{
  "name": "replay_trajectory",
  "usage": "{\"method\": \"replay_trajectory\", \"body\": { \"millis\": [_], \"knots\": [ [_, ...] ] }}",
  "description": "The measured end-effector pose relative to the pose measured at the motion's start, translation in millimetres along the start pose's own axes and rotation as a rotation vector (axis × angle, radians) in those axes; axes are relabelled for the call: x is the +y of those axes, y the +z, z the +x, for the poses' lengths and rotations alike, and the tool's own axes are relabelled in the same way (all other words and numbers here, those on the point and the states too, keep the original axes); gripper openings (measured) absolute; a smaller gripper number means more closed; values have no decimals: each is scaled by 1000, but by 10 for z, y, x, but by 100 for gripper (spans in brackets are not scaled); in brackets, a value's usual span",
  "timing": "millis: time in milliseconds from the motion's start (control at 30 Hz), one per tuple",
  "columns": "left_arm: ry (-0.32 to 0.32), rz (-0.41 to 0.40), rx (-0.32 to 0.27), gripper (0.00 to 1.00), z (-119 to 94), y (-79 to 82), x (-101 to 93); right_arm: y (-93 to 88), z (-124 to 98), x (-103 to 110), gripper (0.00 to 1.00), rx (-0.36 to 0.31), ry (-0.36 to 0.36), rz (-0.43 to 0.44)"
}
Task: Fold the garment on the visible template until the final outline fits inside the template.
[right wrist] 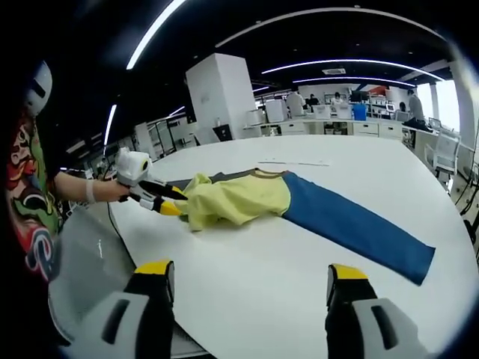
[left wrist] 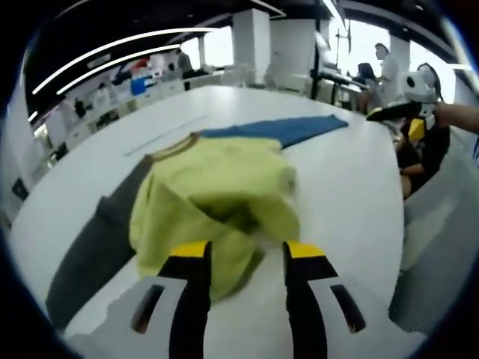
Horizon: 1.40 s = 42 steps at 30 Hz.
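A yellow-green garment [left wrist: 217,191] lies bunched on the white table [left wrist: 352,202], with a brown collar and a long blue sleeve [left wrist: 281,129] stretched away from it. A dark grey part [left wrist: 101,239] runs out from under it on the other side; I cannot tell if it is a sleeve. My left gripper [left wrist: 247,253] is open, and the garment's near fold reaches between its jaws. In the right gripper view the garment [right wrist: 236,198] and blue sleeve [right wrist: 352,224] lie ahead, the left gripper [right wrist: 171,203] touches the yellow edge, and my right gripper [right wrist: 251,273] hangs wide open above bare table.
A thin pale line [left wrist: 165,134] marks the table beyond the garment. A grey chair [left wrist: 441,254] stands at the table's edge, and a person's patterned sleeve [right wrist: 26,202] is at the side. Desks, pillars and people fill the room behind.
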<state>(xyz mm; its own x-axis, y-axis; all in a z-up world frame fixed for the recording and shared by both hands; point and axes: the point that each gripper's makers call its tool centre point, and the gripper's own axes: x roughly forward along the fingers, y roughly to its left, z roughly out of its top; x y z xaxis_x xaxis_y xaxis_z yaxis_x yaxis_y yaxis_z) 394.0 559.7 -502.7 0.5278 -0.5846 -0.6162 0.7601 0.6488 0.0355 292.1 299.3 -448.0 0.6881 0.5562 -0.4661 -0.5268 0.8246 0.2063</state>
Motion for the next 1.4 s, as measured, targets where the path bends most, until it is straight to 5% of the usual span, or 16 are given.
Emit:
{"method": "replay_trajectory", "body": {
  "millis": [667, 967, 1067, 1200, 1400],
  "knots": [
    [121, 10, 36, 23, 242, -77, 205, -77, -32, -25, 82, 13, -11, 25],
    [122, -2, 3, 0, 187, -40, 235, -64, -11, -8, 82, 16, -8, 25],
    [114, -36, -19, 0, 126, -3, 261, -49, 16, 0, 82, 16, -2, 22],
    [125, -184, -118, 0, -107, 209, 386, -31, 78, 59, 78, 21, 19, 16],
    [188, -181, -192, 0, -492, 354, 694, -18, 186, 129, 77, 23, 46, 9]
  ]
}}
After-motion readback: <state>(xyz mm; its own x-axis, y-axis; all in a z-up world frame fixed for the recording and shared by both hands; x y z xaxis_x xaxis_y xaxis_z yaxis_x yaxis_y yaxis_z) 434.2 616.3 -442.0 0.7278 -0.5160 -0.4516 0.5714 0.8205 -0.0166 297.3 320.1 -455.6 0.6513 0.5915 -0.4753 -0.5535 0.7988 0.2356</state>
